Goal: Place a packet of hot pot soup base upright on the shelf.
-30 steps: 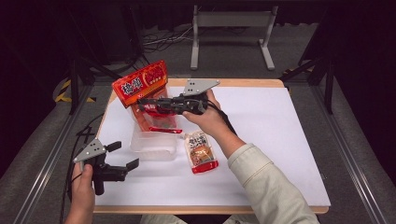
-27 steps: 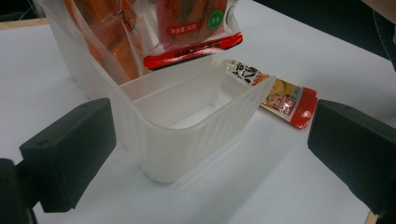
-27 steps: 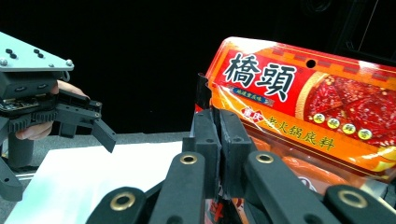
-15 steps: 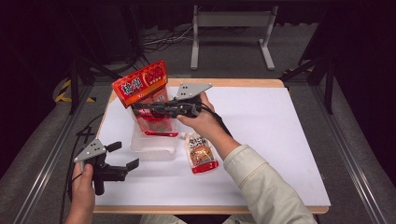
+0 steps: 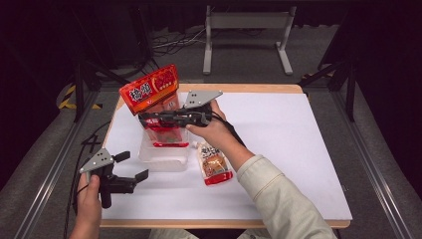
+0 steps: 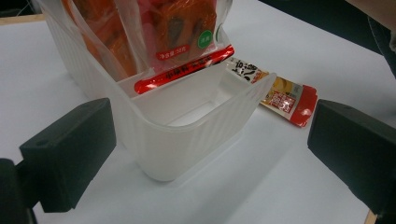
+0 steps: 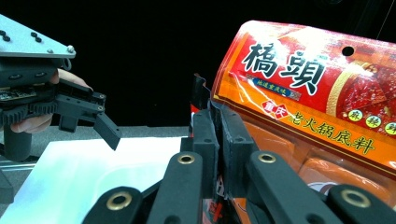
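A large red hot-pot soup-base pouch (image 5: 149, 90) stands upright, its lower end inside a clear plastic container (image 5: 164, 158) on the white table. My right gripper (image 5: 145, 118) reaches in from the right and is shut on the pouch at mid height. In the right gripper view the jaws (image 7: 217, 135) pinch the edge of the pouch (image 7: 322, 93). My left gripper (image 5: 133, 166) rests open near the table's front left, pointing at the container. Between its wide-apart jaws, the left gripper view shows the container (image 6: 187, 140) with the pouch (image 6: 154, 42) in its far half.
A small red-and-orange sauce packet (image 5: 214, 163) lies flat on the table just right of the container, also seen as the packet (image 6: 282, 95) behind it. White table surface (image 5: 298, 149) stretches to the right. The left gripper (image 7: 70, 109) appears in the right gripper view.
My right gripper has moved left and slightly lower along the big pouch. The pouch stays standing in the container. The left gripper has not moved.
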Motion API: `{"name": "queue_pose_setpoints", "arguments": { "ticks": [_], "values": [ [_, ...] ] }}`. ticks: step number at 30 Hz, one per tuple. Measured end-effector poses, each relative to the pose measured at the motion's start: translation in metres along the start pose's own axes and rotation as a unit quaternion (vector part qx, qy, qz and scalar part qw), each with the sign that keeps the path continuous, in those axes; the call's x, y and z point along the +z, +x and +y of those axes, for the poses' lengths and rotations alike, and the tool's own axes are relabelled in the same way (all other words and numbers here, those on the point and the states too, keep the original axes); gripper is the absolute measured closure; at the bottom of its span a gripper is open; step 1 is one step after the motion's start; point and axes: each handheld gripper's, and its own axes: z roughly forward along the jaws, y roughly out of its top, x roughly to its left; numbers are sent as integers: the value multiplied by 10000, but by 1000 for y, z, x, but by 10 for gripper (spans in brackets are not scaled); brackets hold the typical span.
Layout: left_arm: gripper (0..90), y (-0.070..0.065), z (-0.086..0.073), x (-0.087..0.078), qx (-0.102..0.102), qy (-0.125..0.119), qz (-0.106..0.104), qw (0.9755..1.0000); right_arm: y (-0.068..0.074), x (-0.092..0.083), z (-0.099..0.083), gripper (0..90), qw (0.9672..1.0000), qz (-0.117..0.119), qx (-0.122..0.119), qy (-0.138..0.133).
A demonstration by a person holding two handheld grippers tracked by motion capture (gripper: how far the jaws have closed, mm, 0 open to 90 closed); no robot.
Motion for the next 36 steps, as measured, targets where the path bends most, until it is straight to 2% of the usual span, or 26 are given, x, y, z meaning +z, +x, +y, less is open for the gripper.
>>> {"name": "queue_pose_setpoints", "arguments": {
  "ticks": [6,15,26,32,36],
  "values": [
    [20,0,0,0,-2,2,-1,10000,2,5,-2,864,9999,42,-79,129],
    [20,1,-1,0,-17,-6,-2,10000,3,10,-8,862,9998,58,-31,210],
    [20,1,0,1,3,-4,-21,10000,8,20,-18,862,9999,31,70,147],
    [20,0,0,1,-9,2,-23,10000,8,17,-25,851,9997,51,183,163],
    [20,0,0,1,-12,18,-9,10000,8,12,-29,839,9993,12,147,341]
  ]
}}
